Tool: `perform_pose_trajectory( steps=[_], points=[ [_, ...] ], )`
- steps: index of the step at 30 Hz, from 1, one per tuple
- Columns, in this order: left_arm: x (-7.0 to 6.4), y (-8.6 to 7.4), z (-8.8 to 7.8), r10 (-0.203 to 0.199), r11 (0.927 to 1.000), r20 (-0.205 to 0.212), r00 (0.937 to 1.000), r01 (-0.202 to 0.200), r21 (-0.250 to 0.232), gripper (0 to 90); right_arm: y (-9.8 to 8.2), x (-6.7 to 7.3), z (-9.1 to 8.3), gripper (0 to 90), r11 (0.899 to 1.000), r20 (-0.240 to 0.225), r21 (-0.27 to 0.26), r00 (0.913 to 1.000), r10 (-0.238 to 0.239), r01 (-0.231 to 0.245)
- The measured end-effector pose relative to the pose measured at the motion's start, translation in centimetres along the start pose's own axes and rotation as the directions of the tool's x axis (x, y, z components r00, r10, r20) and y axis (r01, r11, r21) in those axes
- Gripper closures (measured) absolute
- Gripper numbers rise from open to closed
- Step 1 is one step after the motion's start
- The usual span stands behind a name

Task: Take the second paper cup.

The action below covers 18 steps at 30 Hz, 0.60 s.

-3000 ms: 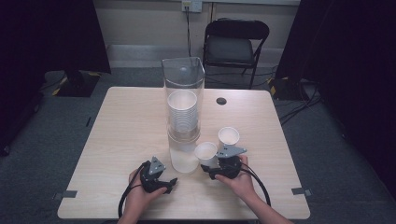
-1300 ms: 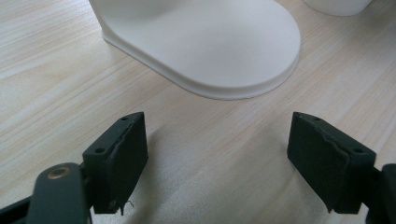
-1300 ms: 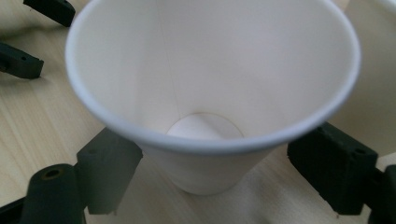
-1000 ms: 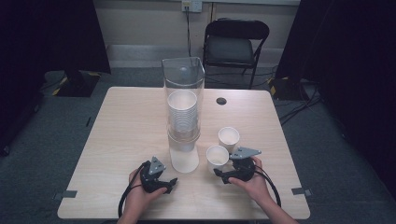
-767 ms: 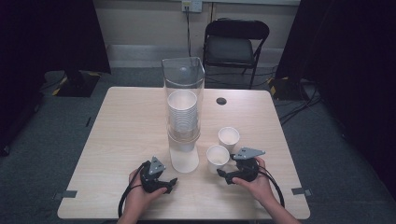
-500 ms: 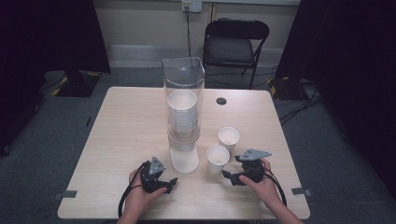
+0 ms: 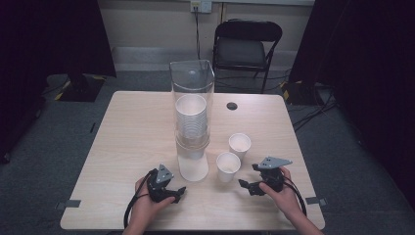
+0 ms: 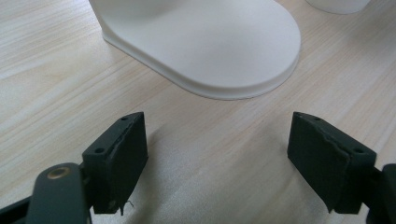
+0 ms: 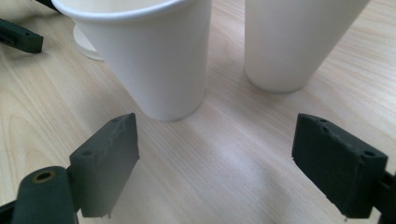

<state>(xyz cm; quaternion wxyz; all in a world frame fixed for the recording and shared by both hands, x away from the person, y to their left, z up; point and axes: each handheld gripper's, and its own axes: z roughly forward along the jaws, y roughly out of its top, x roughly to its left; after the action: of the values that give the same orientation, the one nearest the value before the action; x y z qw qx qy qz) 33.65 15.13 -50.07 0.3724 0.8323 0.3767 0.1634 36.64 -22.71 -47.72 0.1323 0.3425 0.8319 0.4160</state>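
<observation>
White paper cups (image 7: 228,165) stand right of the dispenser (image 7: 192,117), probably dispensed; right gripper (image 7: 250,186) sits near them, left gripper (image 7: 175,194) idle, both spread wide, empty.

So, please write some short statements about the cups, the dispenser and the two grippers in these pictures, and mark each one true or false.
1. Two loose paper cups stand upright on the table. True: the nearer cup and the farther cup both stand open side up.
2. The right gripper is closed on the nearer cup. False: its jaws are wide apart, with bare table between them and the cup just ahead.
3. The cup dispenser holds a stack of cups. True.
4. The left gripper holds a cup. False: it is open and empty, facing the dispenser's white base.
5. The folding chair lies tipped over. False: it stands upright beyond the table.
</observation>
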Motion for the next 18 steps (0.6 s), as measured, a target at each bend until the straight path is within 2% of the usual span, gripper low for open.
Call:
perform_pose_trajectory(
  steps=[11,18],
  points=[
    [0.0,0.0,0.0,-0.001,1.0000,0.000,1.0000,0.001,-0.001,19.6,-0.8,-0.6,-1.2,14.3,1.000,0.005,0.002,0.9999,-0.010,0.010],
    [0.0,0.0,0.0,0.000,1.0000,0.000,1.0000,0.000,0.000,19.7,-2.1,-1.5,-2.0,14.3,1.000,0.010,0.009,0.9997,0.024,-0.024]
  ],
)
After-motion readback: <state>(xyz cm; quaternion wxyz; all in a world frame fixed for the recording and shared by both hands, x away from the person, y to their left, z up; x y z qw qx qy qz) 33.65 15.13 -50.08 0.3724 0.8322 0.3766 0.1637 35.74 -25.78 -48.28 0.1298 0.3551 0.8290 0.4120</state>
